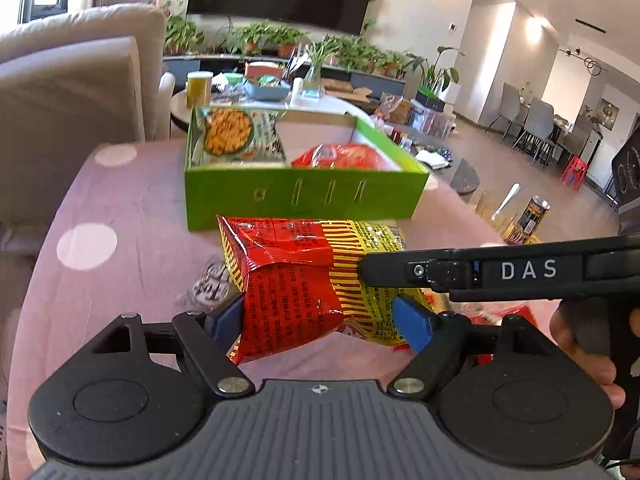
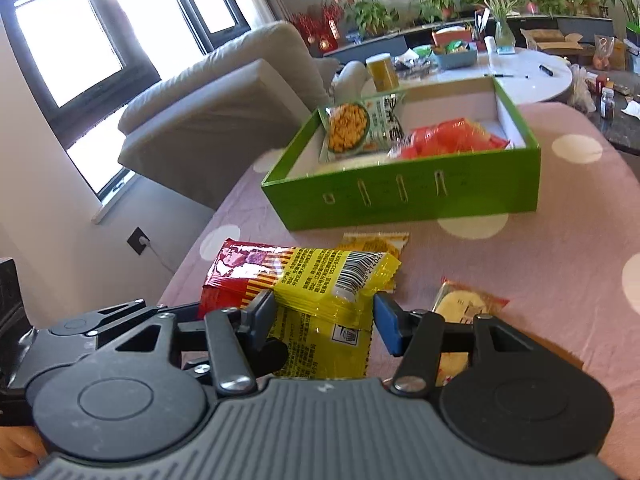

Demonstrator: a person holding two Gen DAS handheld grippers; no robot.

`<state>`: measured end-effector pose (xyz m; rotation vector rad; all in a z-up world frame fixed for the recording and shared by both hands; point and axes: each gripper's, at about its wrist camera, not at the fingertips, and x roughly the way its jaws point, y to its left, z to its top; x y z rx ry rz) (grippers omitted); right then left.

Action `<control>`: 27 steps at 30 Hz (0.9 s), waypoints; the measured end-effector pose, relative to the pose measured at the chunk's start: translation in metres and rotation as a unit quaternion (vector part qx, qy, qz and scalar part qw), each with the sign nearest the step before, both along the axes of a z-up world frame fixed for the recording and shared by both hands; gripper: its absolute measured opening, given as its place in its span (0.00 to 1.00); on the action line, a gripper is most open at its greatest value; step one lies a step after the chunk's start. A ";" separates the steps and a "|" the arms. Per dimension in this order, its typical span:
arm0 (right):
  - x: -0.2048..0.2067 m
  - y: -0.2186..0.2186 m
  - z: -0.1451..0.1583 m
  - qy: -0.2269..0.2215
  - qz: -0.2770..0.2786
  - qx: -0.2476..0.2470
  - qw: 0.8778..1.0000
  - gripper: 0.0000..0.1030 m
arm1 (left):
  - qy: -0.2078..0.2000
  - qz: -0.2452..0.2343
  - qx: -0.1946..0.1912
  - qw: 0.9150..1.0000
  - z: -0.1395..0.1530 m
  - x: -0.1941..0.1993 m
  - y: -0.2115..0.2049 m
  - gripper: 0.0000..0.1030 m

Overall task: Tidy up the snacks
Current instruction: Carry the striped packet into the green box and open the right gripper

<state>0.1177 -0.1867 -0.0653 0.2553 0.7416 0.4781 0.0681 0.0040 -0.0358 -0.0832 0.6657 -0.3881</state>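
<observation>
Red-and-yellow snack bag (image 1: 304,280) sits pinched between both tongs (image 1: 320,320), left and right (image 2: 324,316).

Green box (image 2: 404,196) wall blocks ahead; its right half open

Bright daylight floods from blown-out windows (image 2: 68,36) (fisheye bends edges), ceiling spotlights (image 1: 534,26) glaring.

a red and yellow snack bag (image 1: 304,276) lies crumpled on the pink dotted tablecloth (image 2: 560,240), just in front of the green box (image 2: 420,196), its barcode end turned up. the box sits open toward the table's far edge, holding a green packet (image 2: 360,128) pictured with orange snacks at its left and a red packet (image 2: 452,140) to its right. a small yellow packet (image 2: 376,244) and a pale packet (image 2: 464,304) lie nearby.
</observation>
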 end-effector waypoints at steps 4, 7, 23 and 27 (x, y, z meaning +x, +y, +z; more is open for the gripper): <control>0.003 -0.006 0.007 -0.013 -0.002 0.004 1.000 0.53 | -0.006 -0.003 0.000 1.000 0.009 0.006 -0.006 0.74; 0.007 -0.009 0.011 -0.021 -0.004 0.004 1.000 0.53 | -0.013 -0.006 0.008 1.000 0.015 0.013 -0.013 0.74; 0.044 -0.045 0.037 -0.066 -0.035 0.024 0.997 0.54 | -0.037 -0.019 0.030 0.999 0.047 0.067 -0.056 0.74; 0.061 -0.057 0.040 -0.073 -0.045 0.033 0.996 0.53 | -0.047 -0.022 0.044 0.998 0.054 0.084 -0.071 0.74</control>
